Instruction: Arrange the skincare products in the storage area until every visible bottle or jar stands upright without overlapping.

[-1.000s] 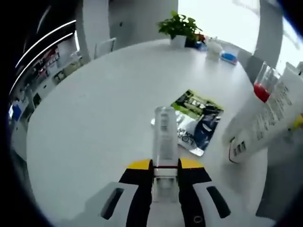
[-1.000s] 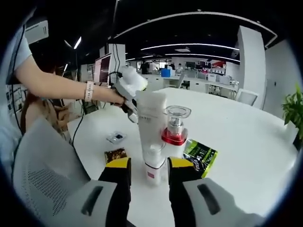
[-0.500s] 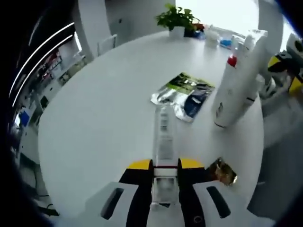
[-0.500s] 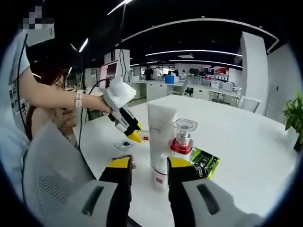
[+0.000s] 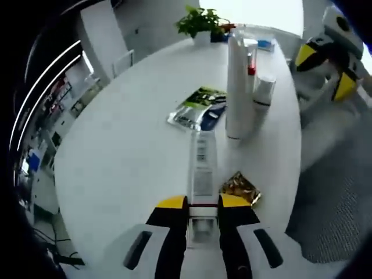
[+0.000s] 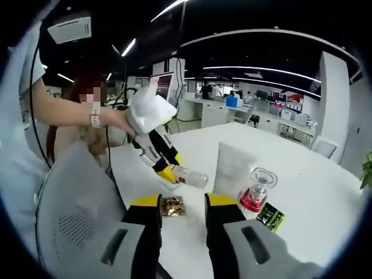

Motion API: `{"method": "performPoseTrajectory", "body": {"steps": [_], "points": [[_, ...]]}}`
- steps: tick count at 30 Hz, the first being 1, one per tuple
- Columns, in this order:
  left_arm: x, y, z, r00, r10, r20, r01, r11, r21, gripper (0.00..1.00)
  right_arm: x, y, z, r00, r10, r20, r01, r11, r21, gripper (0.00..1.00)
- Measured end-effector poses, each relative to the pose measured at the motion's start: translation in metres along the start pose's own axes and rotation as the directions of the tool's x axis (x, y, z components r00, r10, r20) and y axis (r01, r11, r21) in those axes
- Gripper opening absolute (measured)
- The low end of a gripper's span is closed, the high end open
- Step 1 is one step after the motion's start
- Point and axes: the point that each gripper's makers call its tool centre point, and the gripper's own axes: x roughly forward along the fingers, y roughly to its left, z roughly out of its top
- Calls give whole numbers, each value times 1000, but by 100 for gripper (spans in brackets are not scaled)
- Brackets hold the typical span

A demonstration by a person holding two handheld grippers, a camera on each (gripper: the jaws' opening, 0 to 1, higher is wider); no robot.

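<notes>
1. Holding a clear slim bottle (image 5: 203, 168) between its jaws, our left gripper (image 5: 203, 204) carries it lying along the jaw line above the white table (image 5: 128, 133); in the right gripper view the same bottle (image 6: 189, 176) hangs in the air just short of the tall white tube (image 6: 233, 171).
2. Our right gripper (image 6: 182, 203) has its jaws spread with nothing between them, just beside the tall white tube.
3. Standing upright already are the tall white tube (image 5: 236, 87), the red-collared pump bottle (image 6: 256, 190) touching or nearly touching it, and a small white jar (image 5: 263, 92) on its far side.
4. We judge the step in hand to be placing the last bottle: the left gripper needs to turn it upright and set it on bare table near the tall white tube, clear of the gold foil sachet (image 5: 239, 187).
5. Flat green and dark sachets (image 5: 200, 106) lie just beyond the tall white tube, so the landing spot calls for care.
6. Beyond it, the round white table carries a potted plant (image 5: 199, 23) at its far edge.
7. Behind the tube stretches an open office with desks, monitors and strip lights; a grey mesh chair (image 6: 75, 209) sits close to us.
</notes>
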Motion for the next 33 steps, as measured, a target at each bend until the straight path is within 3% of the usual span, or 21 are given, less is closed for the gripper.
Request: {"method": "performPoseTrajectory", "body": {"steps": [3, 9, 12, 16, 19, 24, 29, 33], "points": [[-4, -8, 1, 1000, 1, -22, 1, 998, 60, 16, 10, 13, -2, 998, 53, -42, -55, 997, -51, 30], [-9, -30, 5, 996, -55, -64, 63, 987, 144, 16, 25, 22, -11, 990, 104, -99, -115, 987, -113, 30], [-8, -39, 8, 995, -68, -76, 81, 979, 188, 16, 32, 18, -15, 985, 92, -146, -122, 970, -211, 31], [-8, -52, 12, 991, -101, -87, 119, 965, 233, 16, 41, 18, -20, 978, 116, -175, -157, 958, -240, 32], [-12, -63, 18, 987, -134, -92, 156, 944, 292, 16, 48, 19, -27, 967, 131, -218, -195, 933, -302, 32], [-16, -66, 26, 988, -127, -87, 149, 929, 340, 16, 57, 23, -40, 953, 157, -260, -240, 915, -325, 31], [-19, -73, 26, 982, -135, -132, 178, 898, 403, 16, 63, 25, -45, 943, 171, -286, -268, 900, -345, 28], [-20, -80, 32, 981, -143, -134, 187, 888, 421, 16, 66, 28, -47, 937, 190, -294, -291, 890, -350, 25]]}}
